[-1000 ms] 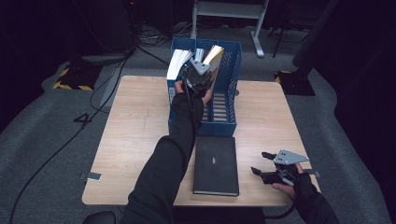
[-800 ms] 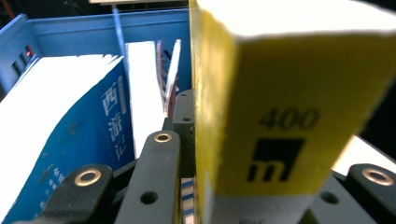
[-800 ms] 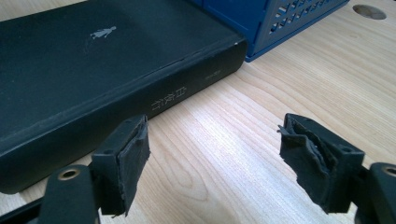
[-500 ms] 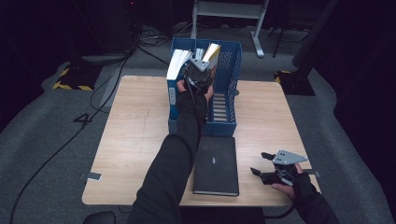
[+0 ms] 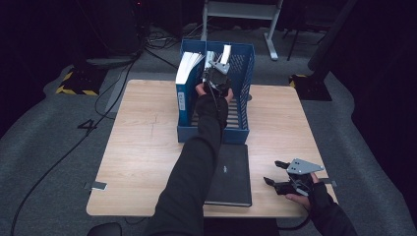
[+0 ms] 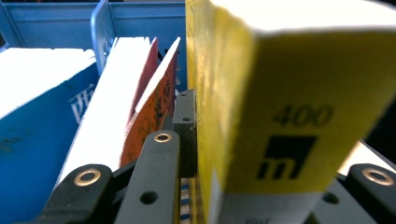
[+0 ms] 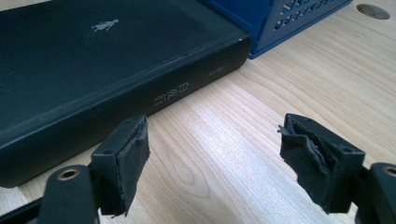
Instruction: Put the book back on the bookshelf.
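Note:
My left gripper (image 5: 216, 73) reaches into the blue crate (image 5: 216, 135) at the table's far side, shut on a thick yellow book (image 6: 280, 93) that stands upright between its jaws. From above that book (image 5: 223, 53) pokes out over the crate's back part. Left of it in the crate lean a red-orange book (image 6: 154, 107) and a blue-and-white book (image 5: 186, 78). My right gripper (image 5: 273, 173) rests near the table's front right, open with nothing between its pads (image 7: 133, 158). A black book (image 5: 231, 172) lies flat just left of it, its spine (image 7: 154, 102) facing the jaws.
The crate's perforated corner (image 7: 280, 18) stands close behind the black book. A round hole (image 7: 373, 10) is in the wooden table beyond it. Bare tabletop (image 5: 142, 147) spreads left of the crate. Cables and a metal stand are on the floor behind the table.
The left hand has carried the yellow book a little to the right and lower into the crate. The right gripper has not moved.

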